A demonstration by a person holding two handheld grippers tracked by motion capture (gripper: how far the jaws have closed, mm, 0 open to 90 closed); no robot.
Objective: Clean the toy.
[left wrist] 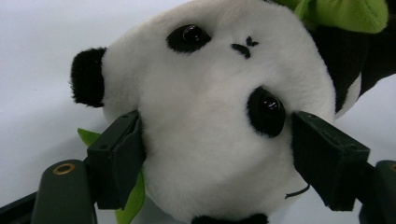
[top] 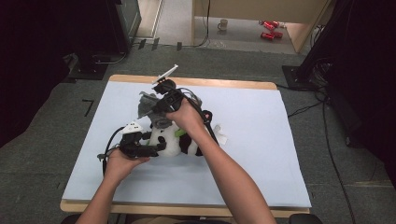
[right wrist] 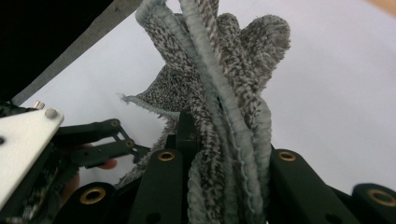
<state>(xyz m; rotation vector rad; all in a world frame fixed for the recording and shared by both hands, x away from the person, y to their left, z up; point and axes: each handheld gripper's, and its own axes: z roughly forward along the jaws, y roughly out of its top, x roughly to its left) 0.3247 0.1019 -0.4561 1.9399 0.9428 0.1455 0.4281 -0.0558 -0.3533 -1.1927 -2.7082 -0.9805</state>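
The panda (left wrist: 219,126), a round, fluffy black-and-white plush toy, lies on your smooth pale table (top: 261,140), its head pressed between the wide jaws of your left gripper (left wrist: 217,158). Your right gripper (right wrist: 224,163) pinches a bunched, nubby grey cloth (right wrist: 219,79) above it.

We work with bare forearms, no sleeves showing. Our left gripper (top: 159,147) is black, with a white three-cornered plate on top and a black cable looping from its rear. Our right gripper (top: 152,106) is black too, with a white plate and trailing cable. Both have angular black jaws on linkage arms set with brass-ringed holes.
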